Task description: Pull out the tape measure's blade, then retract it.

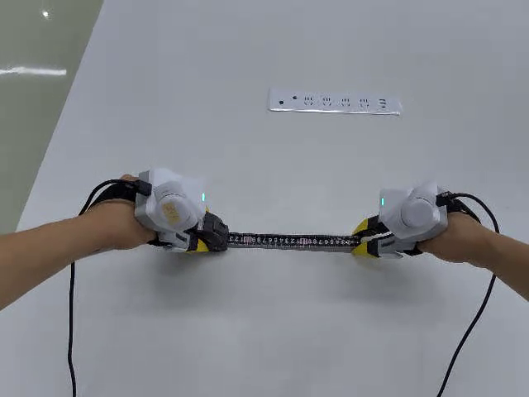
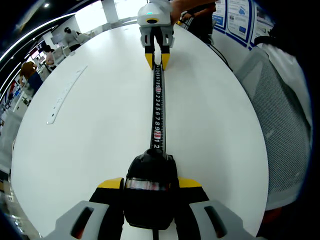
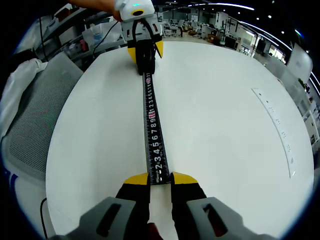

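The tape measure's black case [image 2: 150, 192] sits between the yellow-tipped jaws of your left gripper [image 2: 150, 182], which are clenched on its two sides. The rear of the case is cut off by the bottom edge of the left gripper view, and in the head view the gripper's white body covers part of it. The blade [image 1: 293, 241] is drawn out and runs straight from the case mouth to your right gripper [image 3: 160, 178], low over the white table [image 1: 248, 331]; whether it rests on the surface cannot be told. The right jaws are pinched onto the blade's free end, so the end hook is hidden between them. The printed numerals read plainly in the two gripper views, counting upward from the right jaws toward the case, but in the head view they are too small to make out. Each gripper view looks along the blade to the opposing gripper at its far end. The head view adds your two hands around the grippers, a dark cable [image 1: 71, 314] trailing from each, and a white power strip [image 1: 334, 102] lying flat, well apart from the blade on its far side. The gripper views add a grey mesh chair [image 2: 285, 130] beside the table's edge.
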Demonstrator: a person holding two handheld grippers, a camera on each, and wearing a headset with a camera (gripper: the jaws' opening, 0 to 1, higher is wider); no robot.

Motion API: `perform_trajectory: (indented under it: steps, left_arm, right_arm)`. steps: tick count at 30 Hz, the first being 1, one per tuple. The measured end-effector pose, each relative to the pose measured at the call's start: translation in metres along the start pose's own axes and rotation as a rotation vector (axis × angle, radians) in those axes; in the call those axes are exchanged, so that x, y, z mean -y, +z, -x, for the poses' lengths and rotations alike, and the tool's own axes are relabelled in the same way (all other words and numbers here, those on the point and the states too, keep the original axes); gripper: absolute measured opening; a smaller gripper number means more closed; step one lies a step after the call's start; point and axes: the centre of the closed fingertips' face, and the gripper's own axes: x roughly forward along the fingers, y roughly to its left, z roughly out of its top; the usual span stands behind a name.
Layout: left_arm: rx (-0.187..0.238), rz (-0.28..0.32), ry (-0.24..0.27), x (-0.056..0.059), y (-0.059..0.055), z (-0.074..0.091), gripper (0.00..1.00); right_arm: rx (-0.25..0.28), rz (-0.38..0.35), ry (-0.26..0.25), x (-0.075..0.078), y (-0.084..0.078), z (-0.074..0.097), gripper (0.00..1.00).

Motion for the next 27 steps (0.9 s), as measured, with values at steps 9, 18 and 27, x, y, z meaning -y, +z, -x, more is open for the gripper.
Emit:
perform_trajectory:
  steps: [9,18,27]
  left_arm:
    - [-0.002,0.007,0.015,-0.0006,-0.0005,-0.001,0.37]
    - [-0.012,0.027,0.021,-0.002,-0.0024,-0.0039,0.38]
    - [0.006,0.067,0.054,-0.0056,-0.0013,-0.0055,0.41]
  right_arm:
    - [-0.016,-0.004,-0.008,0.002,-0.0028,0.0,0.16]
    - [-0.04,-0.014,-0.019,0.0034,-0.0042,-0.0017,0.17]
    - [-0.046,-0.042,-0.043,0.0053,-0.005,-0.0016,0.2]
